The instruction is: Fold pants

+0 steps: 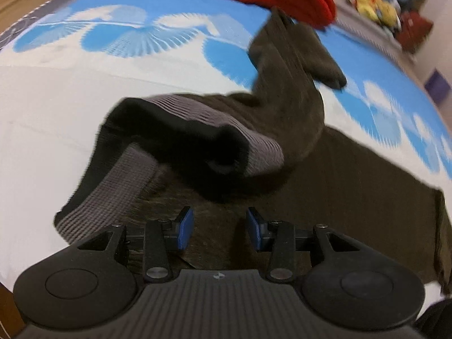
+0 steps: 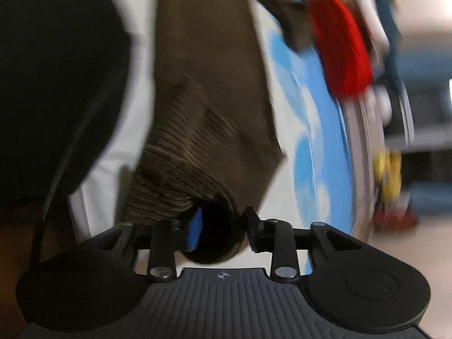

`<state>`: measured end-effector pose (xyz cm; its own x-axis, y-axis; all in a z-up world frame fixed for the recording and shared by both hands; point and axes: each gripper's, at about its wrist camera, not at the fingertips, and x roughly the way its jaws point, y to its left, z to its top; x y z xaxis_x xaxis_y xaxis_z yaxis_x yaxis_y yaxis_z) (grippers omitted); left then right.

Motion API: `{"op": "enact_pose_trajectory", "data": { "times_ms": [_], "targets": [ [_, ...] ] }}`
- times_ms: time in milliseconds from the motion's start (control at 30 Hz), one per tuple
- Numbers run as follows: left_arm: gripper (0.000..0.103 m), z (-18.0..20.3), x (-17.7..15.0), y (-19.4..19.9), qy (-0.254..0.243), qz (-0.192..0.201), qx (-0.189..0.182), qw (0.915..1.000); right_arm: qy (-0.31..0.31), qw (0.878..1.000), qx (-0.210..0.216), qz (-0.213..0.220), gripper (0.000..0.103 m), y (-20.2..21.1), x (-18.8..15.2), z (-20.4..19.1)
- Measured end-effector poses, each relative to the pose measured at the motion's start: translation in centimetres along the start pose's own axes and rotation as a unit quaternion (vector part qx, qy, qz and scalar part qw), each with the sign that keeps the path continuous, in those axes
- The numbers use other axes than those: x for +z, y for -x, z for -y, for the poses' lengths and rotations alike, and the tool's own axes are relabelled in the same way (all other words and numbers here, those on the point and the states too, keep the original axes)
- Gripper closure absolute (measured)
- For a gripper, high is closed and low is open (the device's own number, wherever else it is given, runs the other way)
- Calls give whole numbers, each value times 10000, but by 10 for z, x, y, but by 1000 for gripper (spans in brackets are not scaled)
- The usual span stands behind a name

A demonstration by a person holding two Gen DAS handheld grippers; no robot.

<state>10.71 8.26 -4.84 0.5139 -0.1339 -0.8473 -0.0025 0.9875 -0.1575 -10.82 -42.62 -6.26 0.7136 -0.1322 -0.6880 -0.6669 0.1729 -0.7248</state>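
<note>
The left claw hangs with its blue pads apart and nothing between them, just above the brown pants. The right claw is apart too, with a dark roll of the pants' edge sitting between its pads; they do not seem to squeeze it.

That roll could slip out and the fold could flop open, because the cloth is soft and thick. The pants lie bunched on the bed, one leg twisted up. They are ribbed like corduroy, with a stretchy grey waistband. The sheet is smooth, white with blue fans.
</note>
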Motion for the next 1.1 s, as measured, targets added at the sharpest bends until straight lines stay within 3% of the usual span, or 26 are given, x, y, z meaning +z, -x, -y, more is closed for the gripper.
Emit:
{"op": "enact_pose_trajectory", "data": {
  "times_ms": [200, 300, 467, 700, 767, 833, 867, 933, 967, 1000, 1033, 1067, 1100],
  "targets": [
    [57, -2, -3, -3, 42, 0, -82, 10000, 777, 9969, 93, 69, 68, -10, 13, -2],
    [57, -12, -1, -4, 325, -75, -188, 9993, 854, 9962, 190, -17, 64, -11, 13, 6],
    [56, -23, 1, -5, 658, -211, -333, 9971, 883, 9935, 696, -201, 61, -2, 19, 21],
    [55, -27, 2, -6, 811, -264, -399, 9956, 1906, 9713, 1419, -93, 60, -11, 40, -4],
    [55, -29, 2, -6, 851, -268, -420, 9951, 2097, 9672, 1428, -155, 63, -17, 43, -11],
    [54, -31, 2, -6, 922, -286, -454, 9943, 2081, 9629, 1702, -238, 84, -20, 46, -11],
    [54, -32, 2, -7, 957, -297, -473, 9938, 1942, 9643, 1781, -275, 86, -20, 46, -7],
    [54, -35, 2, -8, 1038, -324, -507, 9928, 858, 9761, 1977, -272, 89, -19, 49, 22],
    [53, -37, 3, -9, 1082, -343, -526, 9921, -8, 9794, 2008, -205, 89, -19, 47, 44],
    [53, -39, 2, -10, 1129, -363, -550, 9914, -1227, 9741, 1898, -36, 89, -18, 39, 76],
    [53, -40, 2, -11, 1172, -381, -564, 9908, -2357, 9567, 1700, 155, 89, -16, 24, 105],
    [53, -42, 3, -11, 1201, -391, -576, 9903, -3543, 9233, 1436, 382, 89, -13, 3, 132],
    [53, -43, 3, -11, 1225, -398, -594, 9899, -4737, 8724, 1041, 610, 89, -8, -28, 154]
  ]
}}
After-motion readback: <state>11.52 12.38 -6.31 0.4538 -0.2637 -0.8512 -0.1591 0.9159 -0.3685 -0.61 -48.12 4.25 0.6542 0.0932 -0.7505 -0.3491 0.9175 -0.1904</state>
